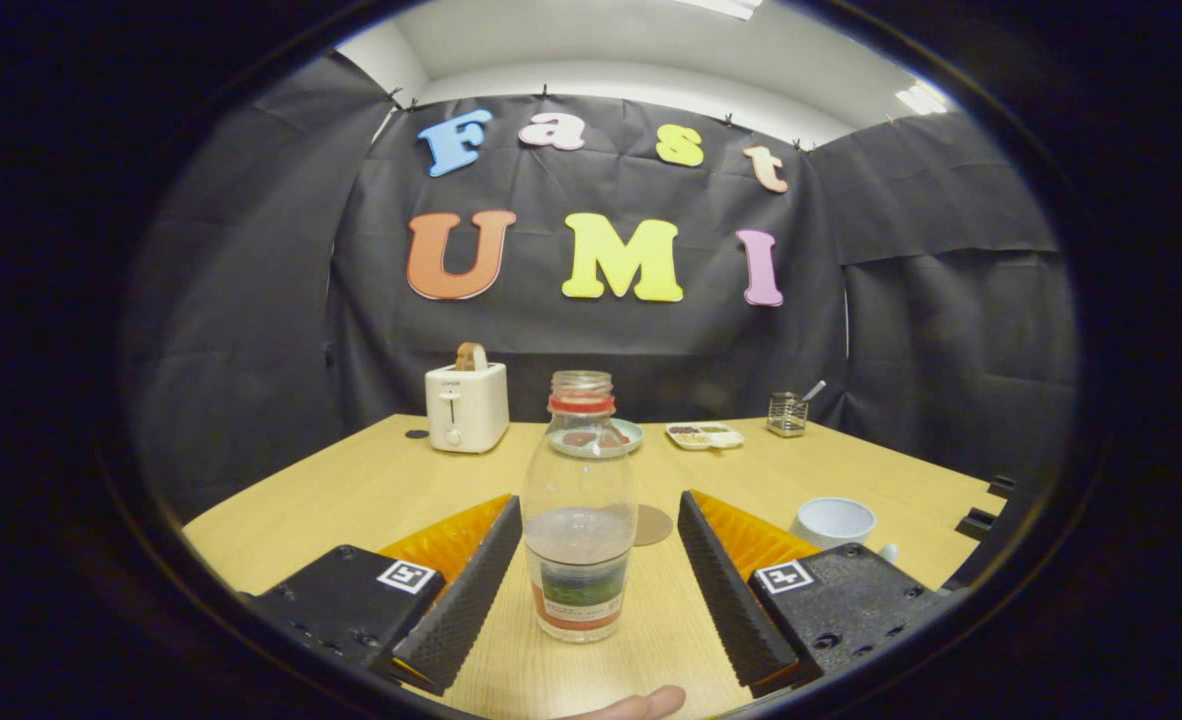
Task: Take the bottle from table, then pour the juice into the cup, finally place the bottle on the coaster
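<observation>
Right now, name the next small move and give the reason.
Probably close the gripper on the bottle: it stands upright on the table between the open fingers, the left one near its side, the right one apart. Nothing is gripped yet.

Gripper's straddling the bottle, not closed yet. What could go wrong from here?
1. The bottle has no cap and holds liquid; a lopsided close of the open gripper may tip it.
2. The coaster lies right behind the bottle and could get shoved.
3. The cup sits near the right finger.
</observation>
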